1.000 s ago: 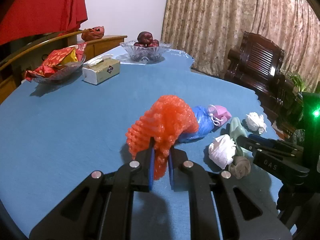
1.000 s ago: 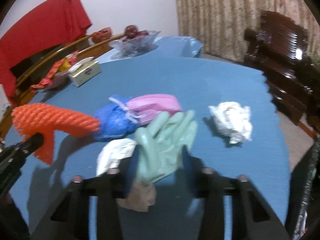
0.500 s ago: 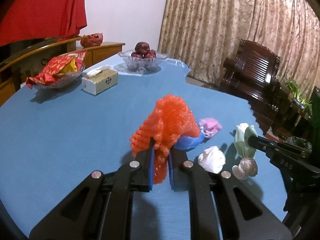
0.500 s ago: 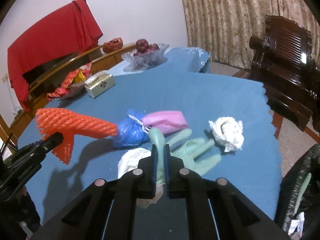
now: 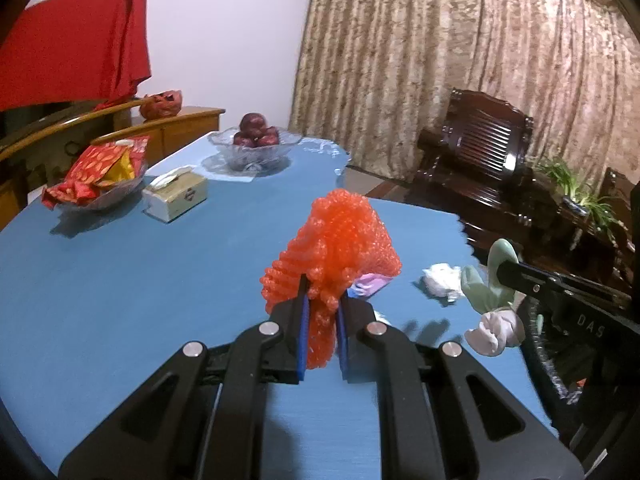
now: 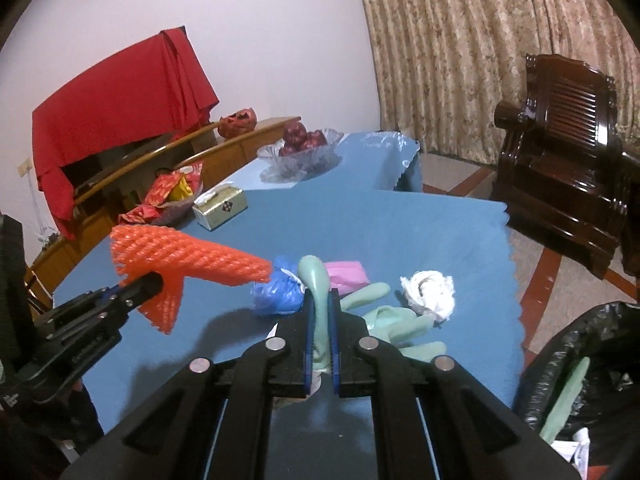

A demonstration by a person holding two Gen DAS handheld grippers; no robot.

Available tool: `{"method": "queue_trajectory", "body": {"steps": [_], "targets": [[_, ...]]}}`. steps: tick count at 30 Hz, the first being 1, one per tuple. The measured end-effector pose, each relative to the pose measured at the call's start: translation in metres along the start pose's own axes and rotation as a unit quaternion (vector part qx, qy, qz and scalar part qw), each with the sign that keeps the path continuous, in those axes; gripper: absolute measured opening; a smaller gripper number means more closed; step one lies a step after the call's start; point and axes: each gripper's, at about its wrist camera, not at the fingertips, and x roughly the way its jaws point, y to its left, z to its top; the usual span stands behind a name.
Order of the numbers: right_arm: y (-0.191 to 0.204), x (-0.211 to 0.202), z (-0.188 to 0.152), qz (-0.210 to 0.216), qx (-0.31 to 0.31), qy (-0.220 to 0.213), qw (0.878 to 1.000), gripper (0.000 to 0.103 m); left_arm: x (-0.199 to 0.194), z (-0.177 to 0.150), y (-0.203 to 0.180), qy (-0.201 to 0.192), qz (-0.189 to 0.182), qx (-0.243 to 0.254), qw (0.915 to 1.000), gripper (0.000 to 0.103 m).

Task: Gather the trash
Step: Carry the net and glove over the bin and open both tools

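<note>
My left gripper (image 5: 322, 304) is shut on an orange foam net (image 5: 340, 236) and holds it above the blue table (image 5: 120, 288); the net also shows in the right wrist view (image 6: 188, 260). My right gripper (image 6: 321, 300) is shut on a pale green rubber glove (image 6: 394, 318), lifted over the table's right edge; the glove also shows in the left wrist view (image 5: 486, 280). On the table lie a blue bag (image 6: 276, 294), a pink mask (image 6: 346, 274) and a crumpled white tissue (image 6: 430, 290). A black-lined trash bin (image 6: 576, 364) stands at the lower right.
At the table's far end stand a glass fruit bowl (image 5: 254, 146), a tissue box (image 5: 176, 196) and a dish of red snack packets (image 5: 98, 176). A dark wooden armchair (image 6: 560, 152) stands beyond the table on the right. Another green glove (image 6: 564, 400) lies in the bin.
Both grippers have risen and pulled back. The right gripper shut on the green glove and lifted it off the table toward the bin. The left still holds the orange net.
</note>
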Motion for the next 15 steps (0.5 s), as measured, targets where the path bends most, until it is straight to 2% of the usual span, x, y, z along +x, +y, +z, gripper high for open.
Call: {"method": "queue_trajectory", "body": {"steps": [15], "targets": [[-0.045,-0.072,0.009,-0.048,0.017,-0.047,0.998,0.007,-0.014,0.009,-0.075,-0.009,-0.074,0.045,0.9962,0.011]]}}
